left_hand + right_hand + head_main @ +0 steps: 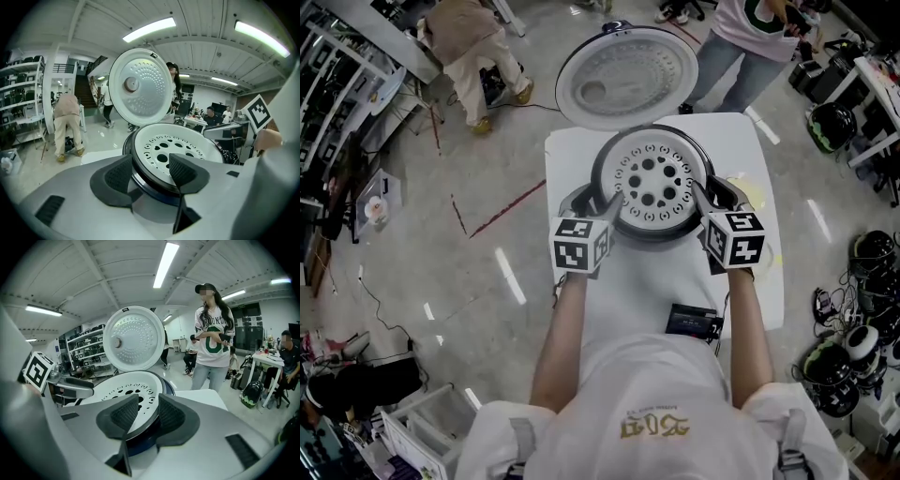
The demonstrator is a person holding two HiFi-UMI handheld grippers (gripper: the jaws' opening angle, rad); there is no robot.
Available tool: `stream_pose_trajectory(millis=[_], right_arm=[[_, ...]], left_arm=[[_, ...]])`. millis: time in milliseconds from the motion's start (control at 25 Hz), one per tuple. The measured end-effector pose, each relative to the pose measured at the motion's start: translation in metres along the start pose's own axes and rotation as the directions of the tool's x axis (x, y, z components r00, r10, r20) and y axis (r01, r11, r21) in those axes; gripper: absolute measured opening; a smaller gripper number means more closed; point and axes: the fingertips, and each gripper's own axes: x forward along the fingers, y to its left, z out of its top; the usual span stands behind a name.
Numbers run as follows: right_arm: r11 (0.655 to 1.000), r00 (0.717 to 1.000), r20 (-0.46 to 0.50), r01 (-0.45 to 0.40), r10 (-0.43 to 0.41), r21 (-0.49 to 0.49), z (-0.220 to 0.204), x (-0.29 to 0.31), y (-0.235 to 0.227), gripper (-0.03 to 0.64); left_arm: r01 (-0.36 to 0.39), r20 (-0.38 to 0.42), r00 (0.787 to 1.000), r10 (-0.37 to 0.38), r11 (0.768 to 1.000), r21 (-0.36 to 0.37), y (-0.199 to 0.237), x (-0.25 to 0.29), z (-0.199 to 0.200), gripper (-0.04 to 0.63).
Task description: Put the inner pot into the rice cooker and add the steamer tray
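Steamer tray (652,180) seated in rice cooker (599,167), lid (628,75) up. Left gripper (151,172) and right gripper (148,411) open, straddling opposite tray rims. Counter (572,155) edges close beside cooker.

1. The round dark rice cooker (652,232) stands upright with its mouth open.
2. Its round lid (628,75), with a silvery dimpled inner plate and a small off-centre cap, is swung up and back on the cooker's far side, its underside showing.
3. The white round plastic steamer tray (661,183), pierced with rings of round holes, sits level in the cooker's mouth, its rim resting on the dark edge.
4. Whether the inner pot lies beneath the tray cannot be told.
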Motion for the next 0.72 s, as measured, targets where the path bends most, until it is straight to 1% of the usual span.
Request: stream_pose_trajectory(millis=[80,200,400,440,520,640,720], right_arm=[[1.0,1.0,0.015,0.005,-0.005,0.006,0.002,-0.003,-0.001,0.144],[0.999,0.999,0.044,0.0,-0.002,0.037,0.005,-0.009,-0.002,0.144],[0.991,0.996,0.092,-0.03,0.018,0.132,0.007,-0.022,0.003,0.127],[0.987,0.995,0.101,-0.04,0.024,0.155,0.007,-0.025,0.005,0.121],[0.979,0.992,0.117,-0.063,0.041,0.191,0.007,-0.03,0.011,0.109],[0.976,0.99,0.134,-0.078,0.052,0.202,0.004,-0.038,0.02,0.089],[0.977,0.989,0.141,-0.078,0.051,0.199,0.002,-0.045,0.026,0.08]], left_arm=[[-0.01,0.006,1.0,0.01,1.0,-0.007,0.001,-0.001,0.0,0.29],[-0.026,0.034,0.999,0.027,0.999,-0.02,0.003,-0.004,0.003,0.29],[-0.028,0.103,0.994,0.032,0.999,-0.042,0.001,-0.019,0.012,0.242],[-0.026,0.111,0.993,0.032,0.998,-0.052,0.001,-0.022,0.013,0.222],[-0.015,0.114,0.993,0.024,0.997,-0.073,-0.003,-0.027,0.01,0.204],[0.011,0.113,0.994,-0.001,0.996,-0.084,-0.013,-0.033,0.002,0.187],[0.029,0.126,0.992,-0.018,0.996,-0.086,-0.017,-0.039,0.002,0.17]])
